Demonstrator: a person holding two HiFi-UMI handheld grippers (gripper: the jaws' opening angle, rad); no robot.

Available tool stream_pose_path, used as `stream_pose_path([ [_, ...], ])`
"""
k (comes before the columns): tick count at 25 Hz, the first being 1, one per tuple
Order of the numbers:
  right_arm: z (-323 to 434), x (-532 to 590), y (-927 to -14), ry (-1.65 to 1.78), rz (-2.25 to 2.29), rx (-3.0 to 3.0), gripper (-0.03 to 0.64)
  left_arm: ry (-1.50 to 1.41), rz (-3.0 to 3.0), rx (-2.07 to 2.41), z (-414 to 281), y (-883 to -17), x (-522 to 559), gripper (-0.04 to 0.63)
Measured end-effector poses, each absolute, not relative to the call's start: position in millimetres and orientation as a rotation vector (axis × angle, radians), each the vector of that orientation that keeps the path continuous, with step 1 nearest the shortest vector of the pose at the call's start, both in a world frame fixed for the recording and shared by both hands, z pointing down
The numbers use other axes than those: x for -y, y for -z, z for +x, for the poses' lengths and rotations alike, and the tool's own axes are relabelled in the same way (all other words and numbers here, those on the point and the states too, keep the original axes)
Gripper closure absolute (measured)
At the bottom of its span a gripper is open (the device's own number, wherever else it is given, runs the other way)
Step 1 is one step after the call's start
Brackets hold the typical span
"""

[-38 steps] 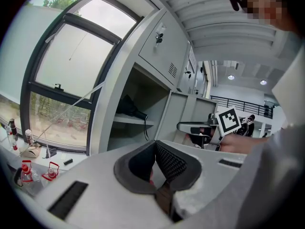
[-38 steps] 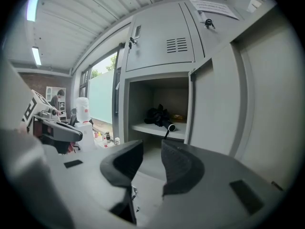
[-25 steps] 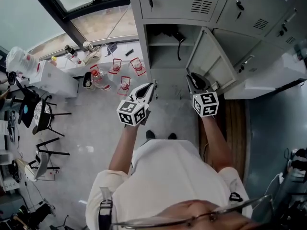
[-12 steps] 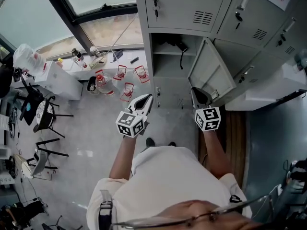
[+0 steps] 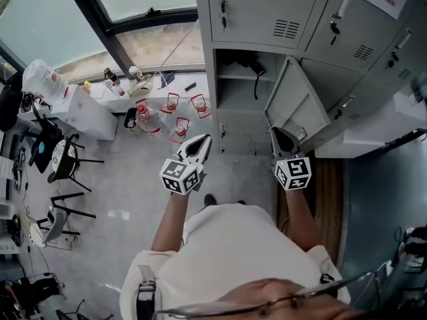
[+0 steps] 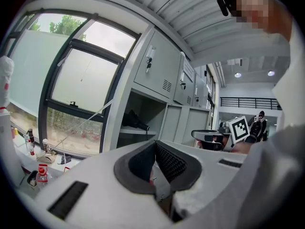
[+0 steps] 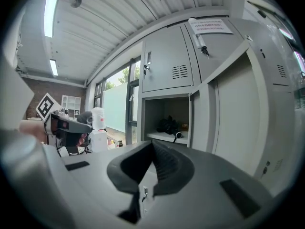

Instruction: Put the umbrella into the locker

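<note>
Now | umbrella on locker shelf, well apart | left gripper, right gripper: jaws closed

The person is wearing a cream short-sleeved shirt, thin-rimmed glasses and dark shoes. A grey strap with a black buckle is lying over the left shoulder. The left claw and right claw are showing pale grey shells, black ribbed pads and cubes with black-and-white square markers.
</note>
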State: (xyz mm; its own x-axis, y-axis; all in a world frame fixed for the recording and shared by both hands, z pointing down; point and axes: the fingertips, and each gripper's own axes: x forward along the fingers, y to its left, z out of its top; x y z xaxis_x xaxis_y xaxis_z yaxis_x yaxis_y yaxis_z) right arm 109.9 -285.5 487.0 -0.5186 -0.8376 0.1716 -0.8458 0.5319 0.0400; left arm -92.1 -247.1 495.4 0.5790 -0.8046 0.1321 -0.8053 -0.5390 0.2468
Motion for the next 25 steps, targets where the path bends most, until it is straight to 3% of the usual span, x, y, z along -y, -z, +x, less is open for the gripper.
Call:
stream_pose_path([
  [25,108.5,275.3,-485.4,-0.08,1.448,2.608,0.612,0.017,2.543,1.296,-83.3,-494.2,247.7,0.591],
])
